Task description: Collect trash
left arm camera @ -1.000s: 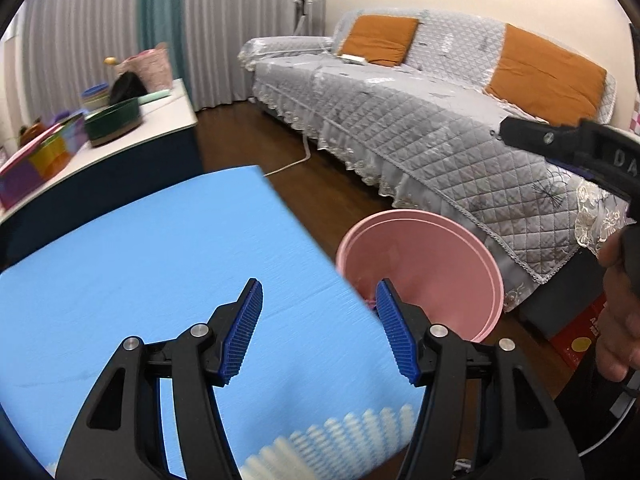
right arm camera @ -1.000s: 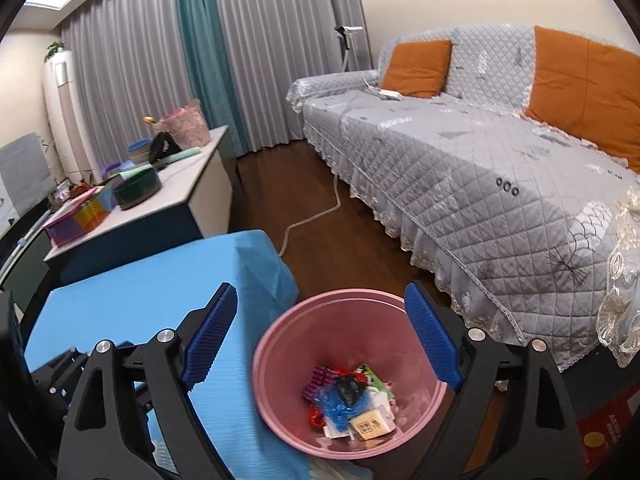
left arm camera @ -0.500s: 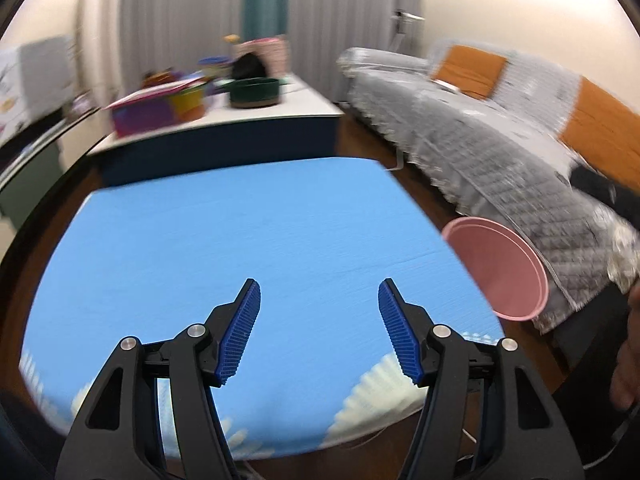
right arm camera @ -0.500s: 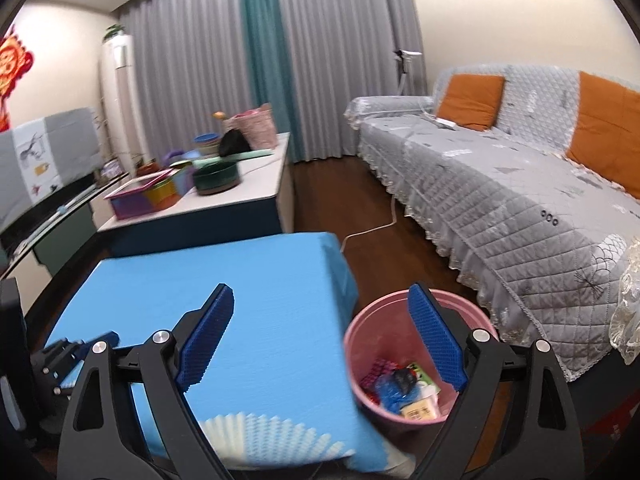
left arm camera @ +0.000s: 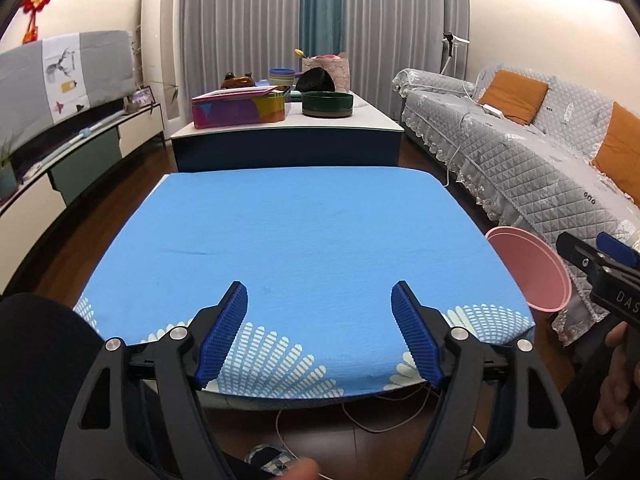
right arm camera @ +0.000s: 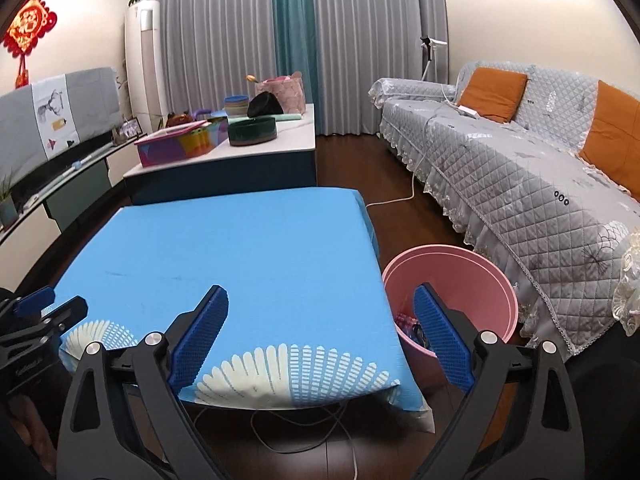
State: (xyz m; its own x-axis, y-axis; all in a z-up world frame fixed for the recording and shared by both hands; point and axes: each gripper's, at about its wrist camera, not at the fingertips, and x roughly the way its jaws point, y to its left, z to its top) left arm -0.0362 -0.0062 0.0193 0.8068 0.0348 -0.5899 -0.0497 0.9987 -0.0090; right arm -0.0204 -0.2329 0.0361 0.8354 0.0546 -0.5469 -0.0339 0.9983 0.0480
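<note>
The pink trash bin [right arm camera: 448, 292] stands on the dark wooden floor [right arm camera: 352, 184], just beside the right edge of the worktop [right arm camera: 240, 248], between it and the grey quilted sofa [right arm camera: 520, 184]. Down in its bottom lies a jumble of colourful litter [right arm camera: 408, 322], partly hidden behind the right tool [right arm camera: 320, 334]; what the pieces are I cannot tell. From the left wrist view only the bin's rim and outer wall show past the worktop's right corner.

The worktop wears a bright blue cloth with white fan patterns along its near edge.

Both tools hang over that near edge. The left tool [left arm camera: 320, 332] has its blue ribbed pads [left arm camera: 222, 334] spread wide, its jaws having just been opening, with nothing between them. The right tool is spread wider, jaws likewise just opening, nothing gripped; its right pad sits in front of the bin's mouth.

Beyond the worktop's far edge stands a white-topped low cabinet [left arm camera: 360, 118] carrying a multicoloured tin box [left arm camera: 238, 110] and a dark green round dish [left arm camera: 327, 103]. Orange cushions [right arm camera: 492, 92] lean on the sofa back.
</note>
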